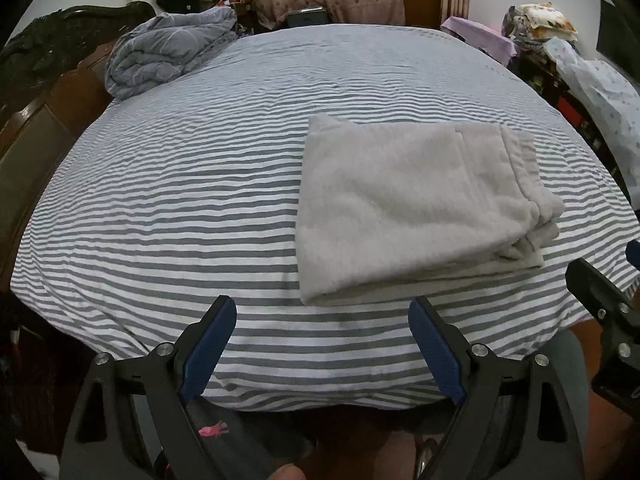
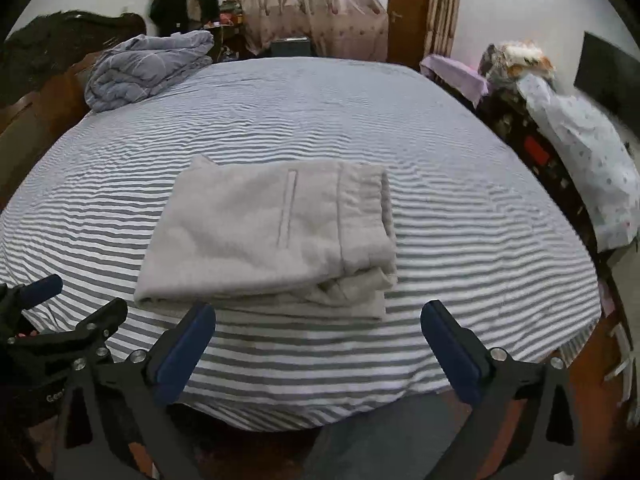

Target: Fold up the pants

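Observation:
Light grey fleece pants (image 1: 416, 204) lie folded into a compact rectangle on the striped bed (image 1: 200, 208), waistband end to the right. In the right wrist view the pants (image 2: 272, 236) sit just beyond my fingers, with a pocket slit on top. My left gripper (image 1: 322, 316) is open and empty, held over the bed's near edge, left of and in front of the pants. My right gripper (image 2: 318, 320) is open and empty, just in front of the pants' near edge. The right gripper also shows at the right edge of the left wrist view (image 1: 600, 300).
A folded grey-blue quilt (image 1: 168, 52) lies at the bed's far left corner by the dark wooden headboard (image 1: 48, 92). Piled bedding and clothes (image 2: 576, 148) stand along the right side. Curtains and a door are behind the bed.

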